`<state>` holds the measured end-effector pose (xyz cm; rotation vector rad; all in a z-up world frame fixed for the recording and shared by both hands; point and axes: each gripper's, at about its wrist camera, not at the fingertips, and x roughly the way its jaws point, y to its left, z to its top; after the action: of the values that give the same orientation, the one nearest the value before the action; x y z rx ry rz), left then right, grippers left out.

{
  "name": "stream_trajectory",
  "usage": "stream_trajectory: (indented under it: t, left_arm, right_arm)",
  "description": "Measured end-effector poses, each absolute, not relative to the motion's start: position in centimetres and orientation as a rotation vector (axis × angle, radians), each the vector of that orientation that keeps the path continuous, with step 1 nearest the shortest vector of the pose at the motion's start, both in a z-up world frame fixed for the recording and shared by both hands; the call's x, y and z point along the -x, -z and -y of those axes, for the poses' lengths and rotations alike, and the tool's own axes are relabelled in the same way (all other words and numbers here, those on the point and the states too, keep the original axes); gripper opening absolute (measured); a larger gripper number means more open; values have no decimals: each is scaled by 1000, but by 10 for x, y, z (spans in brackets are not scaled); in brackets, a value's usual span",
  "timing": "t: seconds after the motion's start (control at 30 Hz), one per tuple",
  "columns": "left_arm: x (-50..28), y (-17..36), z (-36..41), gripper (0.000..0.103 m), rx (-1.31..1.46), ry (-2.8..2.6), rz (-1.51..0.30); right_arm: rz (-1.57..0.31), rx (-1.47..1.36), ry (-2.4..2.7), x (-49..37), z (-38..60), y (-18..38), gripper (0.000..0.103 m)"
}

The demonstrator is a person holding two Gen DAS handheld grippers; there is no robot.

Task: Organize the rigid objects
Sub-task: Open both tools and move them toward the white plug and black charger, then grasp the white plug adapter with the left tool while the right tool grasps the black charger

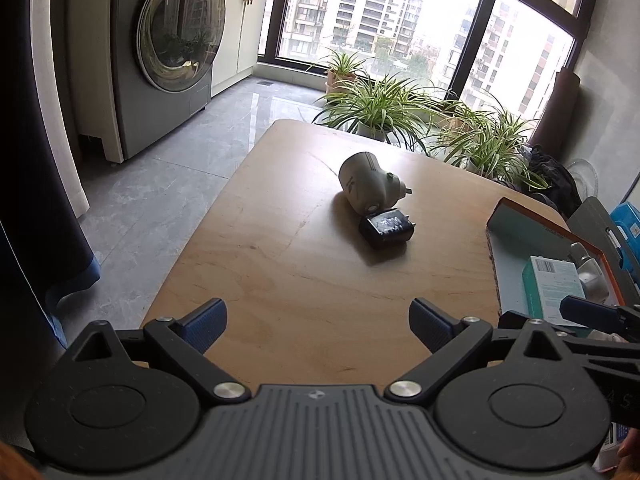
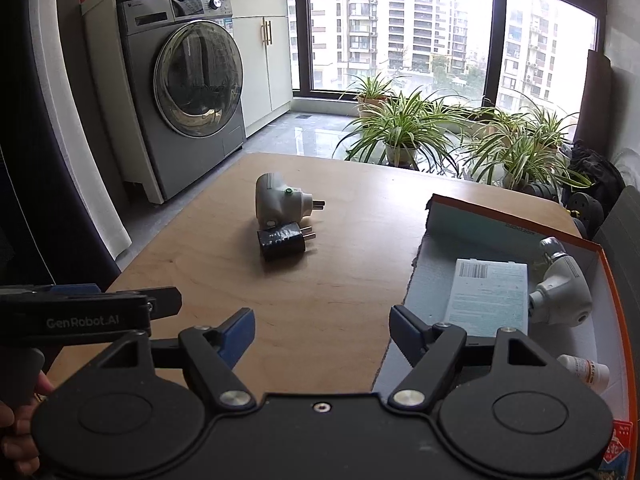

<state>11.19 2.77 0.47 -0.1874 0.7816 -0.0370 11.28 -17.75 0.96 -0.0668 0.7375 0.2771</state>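
Both the left gripper (image 1: 316, 324) and right gripper (image 2: 322, 330) hover with jaws apart and empty; the black plug adapter (image 2: 281, 243), mid-surface touching the white plug (image 2: 278, 200), looks light, stiff, slick; grip its flat sides.

Bright daylight from the windows (image 1: 384, 8), sharp frames, fisheye-bent edges.

Two plugs (image 2: 286, 216) touching mid-table (image 2: 200, 264), box (image 2: 436, 216) at right holding carton (image 2: 488, 296), plants (image 2: 404, 120) behind
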Motion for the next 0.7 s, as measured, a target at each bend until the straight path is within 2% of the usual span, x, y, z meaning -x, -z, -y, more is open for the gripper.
stream_trajectory:
  t: [0.7]
  left_arm:
    - [-155, 2, -72, 101, 262, -45, -783]
  right_arm:
    - [-872, 169, -441, -258, 107, 43, 91]
